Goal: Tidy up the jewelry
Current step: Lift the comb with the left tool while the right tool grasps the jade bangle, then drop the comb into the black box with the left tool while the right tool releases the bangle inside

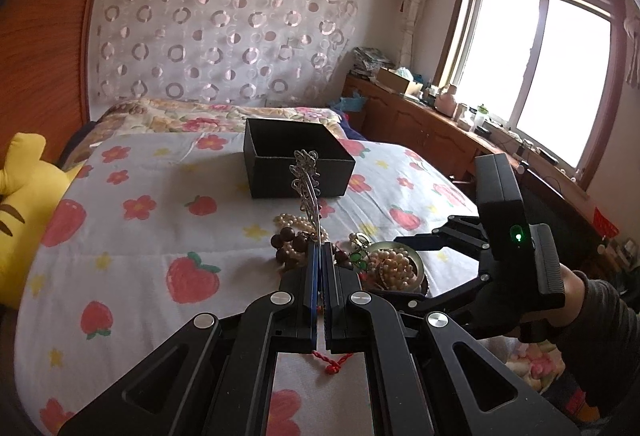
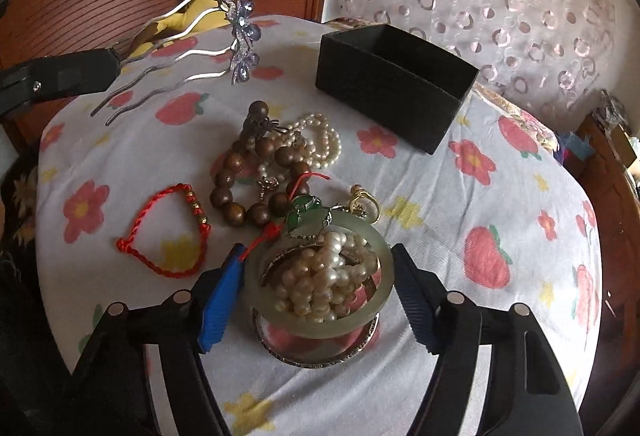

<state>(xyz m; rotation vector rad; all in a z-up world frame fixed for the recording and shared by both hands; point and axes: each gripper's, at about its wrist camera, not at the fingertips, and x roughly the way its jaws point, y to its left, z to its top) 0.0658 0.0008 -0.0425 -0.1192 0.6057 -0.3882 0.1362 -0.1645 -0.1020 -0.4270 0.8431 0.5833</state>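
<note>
Jewelry, heaped in the lower middle of the right wrist view, on the flowery bed sheet (image 2: 500, 336). Right at the bottom of the heap, a pale green bangle (image 2: 316, 328), with a clump of pearls (image 2: 320, 276) piled in its middle and a thin silver ring (image 2: 320, 360) lying under it.

Could go wrong here: squeezing the green bangle and lifting it with the pearls not held at all. Likely to tip out and roll over the sheet. Could also slip, being smooth and round, and pop out sideways. Could drag the red tassel cord (image 2: 268, 236) and the green pendant (image 2: 306, 212) along too, both lying on its top edge. Might pull the brown bead bracelet (image 2: 236, 176) as well.

Right gripper (image 2: 320, 296): wide apart, one finger on each side of the green bangle. Blue pad at the left edge, touching or just beside it, hard to tell which. Small gap on the right side. Not pinching yet, nothing held.

Left gripper (image 1: 322, 248): shut tight on the prongs of a sparkly hair comb (image 2: 236, 28), held up in the air in the upper left of the right wrist view. Could catch on the heap if lowered too soon.

Farther up, right of middle: black box (image 2: 392, 84), open on top, nothing seen in it. At the left, well apart from the heap, a red cord bracelet (image 2: 160, 236).
</note>
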